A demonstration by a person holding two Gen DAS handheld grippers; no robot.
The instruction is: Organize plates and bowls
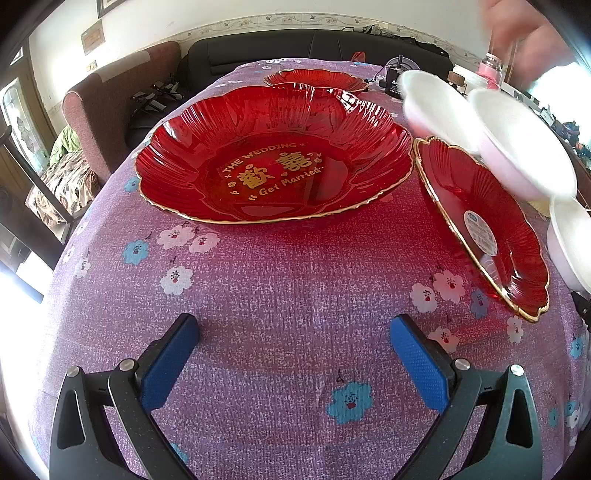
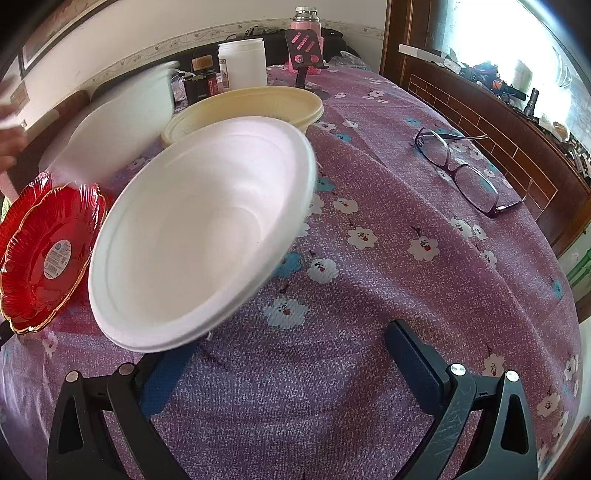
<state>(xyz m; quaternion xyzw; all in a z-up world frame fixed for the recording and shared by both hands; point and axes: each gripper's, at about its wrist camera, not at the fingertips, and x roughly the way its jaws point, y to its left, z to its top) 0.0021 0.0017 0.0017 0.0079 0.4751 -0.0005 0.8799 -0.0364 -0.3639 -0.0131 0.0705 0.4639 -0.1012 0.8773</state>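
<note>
A large red plate (image 1: 273, 158) with gold lettering lies on the purple flowered tablecloth (image 1: 280, 280), ahead of my open left gripper (image 1: 295, 354), whose fingers hold nothing. A second red plate (image 1: 314, 79) lies behind it. A smaller gold-rimmed red plate (image 1: 484, 229) (image 2: 48, 251) is to the right. Two blurred white bowls (image 1: 524, 144) hover above it under a person's hand (image 1: 524, 33). In the right wrist view a tilted white foam bowl (image 2: 199, 229) covers the tip of the left finger of my open right gripper (image 2: 291, 365). A cream bowl (image 2: 243, 110) sits behind.
Glasses (image 2: 461, 170) lie on the cloth at the right. A white jar (image 2: 242, 62), a pink flask (image 2: 304, 22) and a phone stand (image 2: 304, 48) stand at the far edge. A brown armchair (image 1: 110, 99) and a black sofa (image 1: 314, 44) stand beyond the table.
</note>
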